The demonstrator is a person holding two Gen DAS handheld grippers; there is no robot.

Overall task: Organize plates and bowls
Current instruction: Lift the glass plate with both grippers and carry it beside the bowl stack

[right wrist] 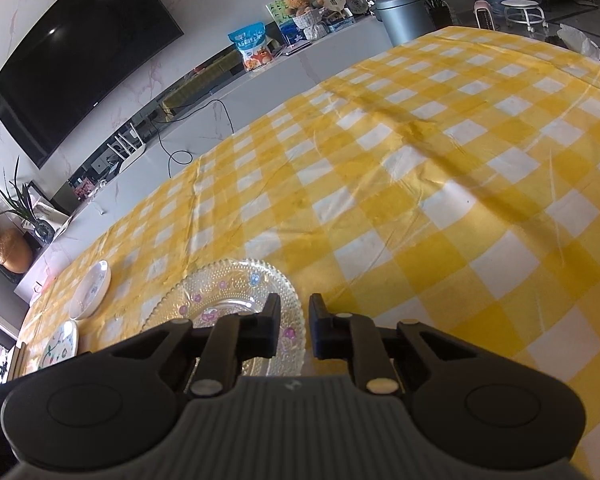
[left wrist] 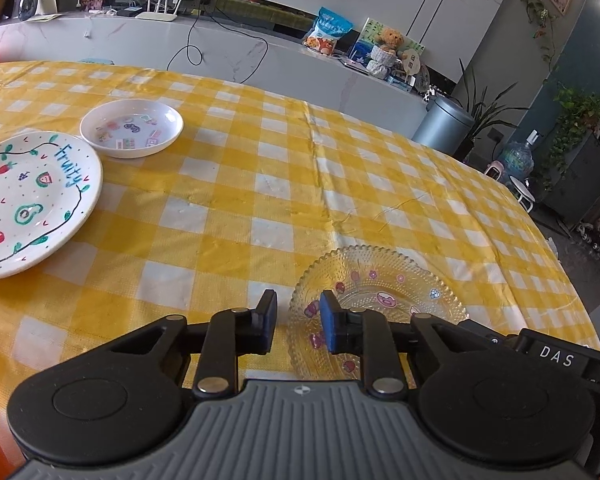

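Observation:
A clear beaded glass plate (left wrist: 384,280) with pink stickers lies on the yellow checked tablecloth near the front edge. My left gripper (left wrist: 298,322) is open, its jaws standing either side of the plate's left rim. My right gripper (right wrist: 294,326) is open, its jaws either side of the same plate's (right wrist: 228,292) right rim. A white "Fruity" plate (left wrist: 32,204) lies at the far left, also in the right wrist view (right wrist: 60,346). A white sticker bowl (left wrist: 132,128) sits behind it, also in the right wrist view (right wrist: 92,290).
The tablecloth (left wrist: 260,168) covers the whole table. Beyond the far edge runs a white counter (left wrist: 228,52) with a router, cables, a snack bag and a teddy bear. A grey bin (left wrist: 442,124) stands off the table's right corner.

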